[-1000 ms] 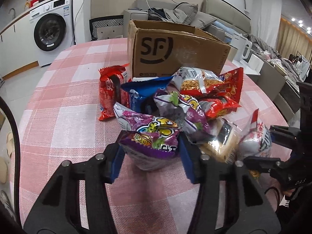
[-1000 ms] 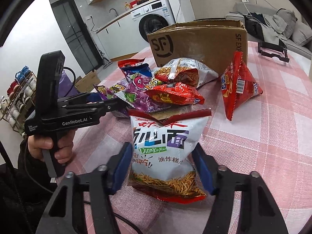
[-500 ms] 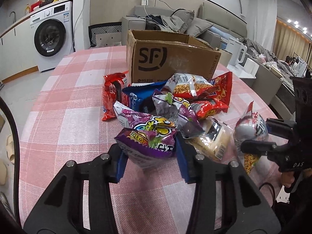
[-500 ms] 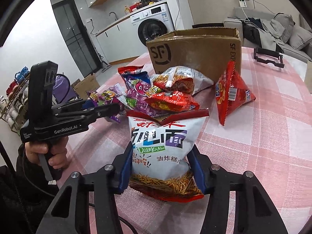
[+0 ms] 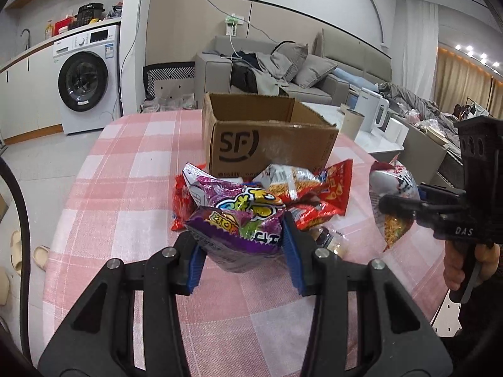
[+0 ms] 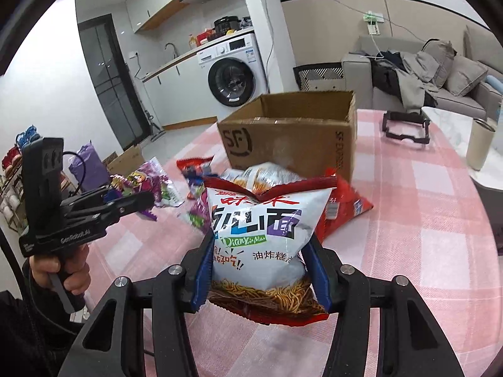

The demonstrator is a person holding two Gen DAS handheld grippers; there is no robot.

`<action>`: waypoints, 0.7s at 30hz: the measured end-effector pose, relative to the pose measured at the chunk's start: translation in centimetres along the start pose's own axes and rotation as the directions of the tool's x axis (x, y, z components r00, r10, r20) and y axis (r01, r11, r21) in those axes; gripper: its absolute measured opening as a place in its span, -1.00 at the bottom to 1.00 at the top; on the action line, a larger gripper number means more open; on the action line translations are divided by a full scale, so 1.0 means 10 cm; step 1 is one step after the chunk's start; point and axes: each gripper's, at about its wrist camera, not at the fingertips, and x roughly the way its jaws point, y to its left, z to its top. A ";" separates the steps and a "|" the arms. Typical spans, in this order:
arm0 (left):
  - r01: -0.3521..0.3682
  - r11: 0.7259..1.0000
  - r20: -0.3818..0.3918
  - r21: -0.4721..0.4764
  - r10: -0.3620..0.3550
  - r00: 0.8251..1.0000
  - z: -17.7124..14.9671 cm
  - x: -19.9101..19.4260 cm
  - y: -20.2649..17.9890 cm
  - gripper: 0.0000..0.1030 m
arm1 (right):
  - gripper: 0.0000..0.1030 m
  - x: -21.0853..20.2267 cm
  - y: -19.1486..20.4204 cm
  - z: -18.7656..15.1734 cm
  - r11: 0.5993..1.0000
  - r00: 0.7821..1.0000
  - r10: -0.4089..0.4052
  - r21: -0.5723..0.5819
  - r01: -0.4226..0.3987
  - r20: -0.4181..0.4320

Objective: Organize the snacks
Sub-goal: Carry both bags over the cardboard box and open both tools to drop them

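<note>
My left gripper (image 5: 243, 256) is shut on a purple snack bag (image 5: 240, 220) and holds it above the pink checked table. My right gripper (image 6: 261, 278) is shut on a white and red noodle snack bag (image 6: 264, 235), also lifted; that bag shows at the right of the left wrist view (image 5: 393, 201). The open SF cardboard box (image 5: 270, 144) stands behind the pile, its inside looks empty (image 6: 301, 119). Several snack bags (image 5: 314, 194) lie in front of the box. The left gripper and its purple bag show at the left of the right wrist view (image 6: 138, 199).
The round table with a pink checked cloth (image 5: 132, 169) drops off at left and right. A black frame object (image 6: 405, 128) and a cream tumbler (image 6: 479, 144) stand at the far right. A washing machine (image 5: 88, 78) and sofa (image 5: 283, 69) are beyond.
Both grippers closed tighter on their bags and lifted them up off the table. The view now looks down into the box from higher.
</note>
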 end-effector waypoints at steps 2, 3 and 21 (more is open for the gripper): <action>0.006 1.000 0.015 0.002 -0.006 1.000 0.07 -0.03 -0.02 -0.21 | 0.05 -0.02 -0.03 0.08 1.000 1.000 -0.011 0.006 0.011 0.016; 0.009 1.000 0.021 0.006 -0.009 1.000 0.09 -0.03 -0.03 -0.21 | 0.05 -0.03 -0.04 0.12 1.000 1.000 -0.018 0.009 0.018 0.021; 0.014 0.999 0.092 0.044 -0.018 0.996 0.83 0.22 -0.17 -0.21 | 0.05 0.15 -0.08 0.88 0.996 0.994 -0.073 0.050 0.069 0.085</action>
